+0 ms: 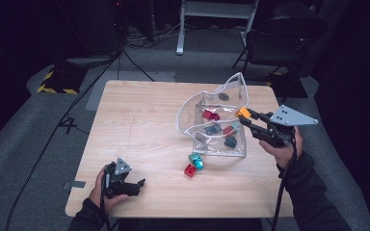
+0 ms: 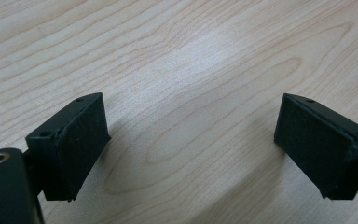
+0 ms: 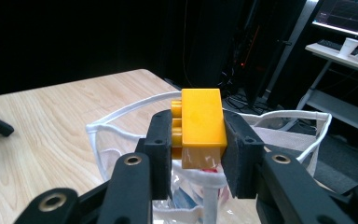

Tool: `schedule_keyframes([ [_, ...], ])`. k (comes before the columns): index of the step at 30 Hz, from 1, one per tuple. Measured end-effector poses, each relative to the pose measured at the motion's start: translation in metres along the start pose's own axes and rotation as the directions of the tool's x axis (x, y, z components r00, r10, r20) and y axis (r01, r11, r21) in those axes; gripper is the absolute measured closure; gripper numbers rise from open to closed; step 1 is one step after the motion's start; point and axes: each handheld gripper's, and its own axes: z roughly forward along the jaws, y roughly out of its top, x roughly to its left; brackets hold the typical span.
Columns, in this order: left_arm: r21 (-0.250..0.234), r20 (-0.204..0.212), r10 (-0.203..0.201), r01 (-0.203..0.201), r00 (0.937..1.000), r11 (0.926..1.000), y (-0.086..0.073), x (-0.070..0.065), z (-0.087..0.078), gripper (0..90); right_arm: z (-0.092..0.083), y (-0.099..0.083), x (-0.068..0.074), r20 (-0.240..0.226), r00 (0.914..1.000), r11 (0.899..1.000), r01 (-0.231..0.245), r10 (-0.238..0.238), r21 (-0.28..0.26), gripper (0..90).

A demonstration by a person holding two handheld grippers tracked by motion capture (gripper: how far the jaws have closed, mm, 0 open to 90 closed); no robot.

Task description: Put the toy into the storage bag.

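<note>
My right gripper (image 1: pixel 244 115) is shut on a yellow brick (image 3: pixel 200 122) and holds it above the open mouth of a clear plastic pouch (image 1: pixel 219 120) with a white rim. In the high view the brick (image 1: pixel 243 113) hangs over the pouch's right side. Several red and teal bricks lie inside the pouch. On the table just in front of it sit a red brick (image 1: pixel 190 170) and a teal brick (image 1: pixel 196 160). My left gripper (image 1: pixel 139 185) rests low at the front left of the table (image 1: pixel 139 125), its jaws wide apart over bare wood with nothing between them.
The wooden table's edges drop to a grey carpet. Cables (image 1: pixel 72 115) run over the floor at the left. A dark chair (image 1: pixel 282 38) and a white desk frame (image 1: pixel 217 14) stand beyond the far edge. The left half of the tabletop is bare wood.
</note>
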Motion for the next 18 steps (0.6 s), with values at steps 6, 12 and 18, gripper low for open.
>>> schedule_keyframes([
  [6, -0.001, 0.000, 0.001, -0.001, 1.0000, 1.0000, 0.000, 0.000, 0.000, 10.0, 0.010, 0.003, -0.009, 0.014, 0.9998, 1.000, -0.016, 0.016, 0.010, 66.7],
  [12, -0.001, 0.000, 0.001, -0.001, 1.0000, 1.0000, 0.000, 0.000, 0.000, 10.0, 0.023, 0.005, -0.017, 0.034, 0.9986, 0.999, -0.040, 0.039, 0.025, 66.7],
  [18, 0.000, 0.000, 0.000, 0.000, 1.0000, 1.0000, 0.000, 0.000, 0.000, 10.0, 0.037, 0.009, -0.018, 0.045, 0.9983, 0.998, -0.038, 0.035, 0.054, 66.5],
])
